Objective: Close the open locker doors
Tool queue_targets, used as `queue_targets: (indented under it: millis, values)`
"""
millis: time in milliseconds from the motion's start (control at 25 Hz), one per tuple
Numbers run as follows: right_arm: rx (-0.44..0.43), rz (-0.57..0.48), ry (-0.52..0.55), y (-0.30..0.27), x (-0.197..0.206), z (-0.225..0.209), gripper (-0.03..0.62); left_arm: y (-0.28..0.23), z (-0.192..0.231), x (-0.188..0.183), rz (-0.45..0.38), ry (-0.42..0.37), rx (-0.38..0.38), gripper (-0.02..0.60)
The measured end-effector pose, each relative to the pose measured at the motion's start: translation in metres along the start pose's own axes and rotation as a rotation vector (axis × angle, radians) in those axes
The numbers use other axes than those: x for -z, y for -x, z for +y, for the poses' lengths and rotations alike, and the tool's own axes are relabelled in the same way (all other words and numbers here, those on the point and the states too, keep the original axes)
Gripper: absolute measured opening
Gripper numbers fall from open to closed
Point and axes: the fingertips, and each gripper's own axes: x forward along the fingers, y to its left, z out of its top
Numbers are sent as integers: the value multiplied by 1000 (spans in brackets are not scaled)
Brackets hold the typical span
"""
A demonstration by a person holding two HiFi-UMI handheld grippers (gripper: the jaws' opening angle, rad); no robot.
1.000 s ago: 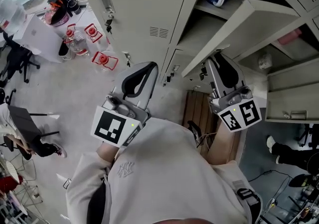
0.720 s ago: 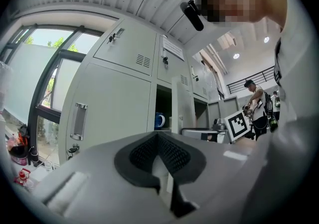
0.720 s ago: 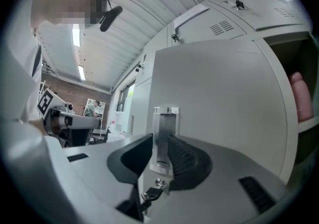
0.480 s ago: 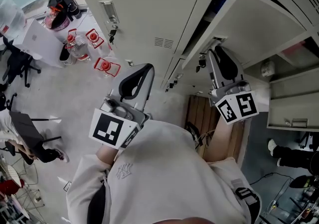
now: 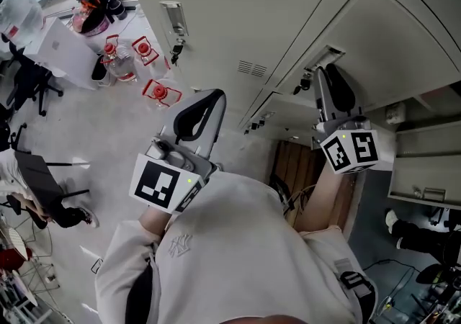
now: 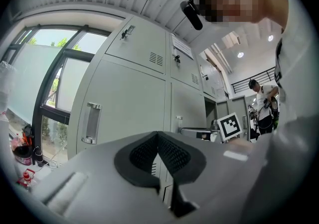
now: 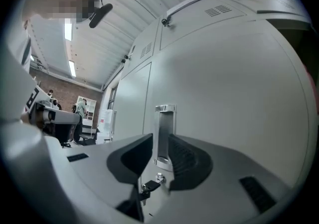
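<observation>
Step in hand: shutting the upper locker door (image 5: 392, 34). In the head view the door is lying almost flush with the locker bank, so I judge this door nearly home but not yet latched.

Right tool (image 5: 324, 74) is sitting at the door face, just beside the recessed handle (image 5: 325, 52). In the right gripper view its jaws (image 7: 159, 138) are standing slightly apart and pinching nothing. The handle (image 7: 164, 118) is showing through the gap, and a key (image 7: 149, 186) is hanging below it.

Left tool (image 5: 216, 96) is hovering in front of the closed lockers to the left, touching nothing. In the left gripper view its pads (image 6: 172, 154) are pressing together, with nothing between them.

Next move, as I read it: a firm straight push on the door beside the handle until it seats. After that, the open compartment (image 5: 432, 110) to the right is waiting for the same treatment.
</observation>
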Motion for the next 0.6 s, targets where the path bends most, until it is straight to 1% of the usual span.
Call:
queue_targets:
  millis: [280,440,600]
  values:
    - [39,19,9,-13,7,-4,66,3,12,-1,-6,9,-3,8]
    - [77,31,27,-14,9,-4,66,6,16,2,-3,25,13,8]
    - [90,46,20,-15,11,-1,66,8,20,6,1,47,40,8]
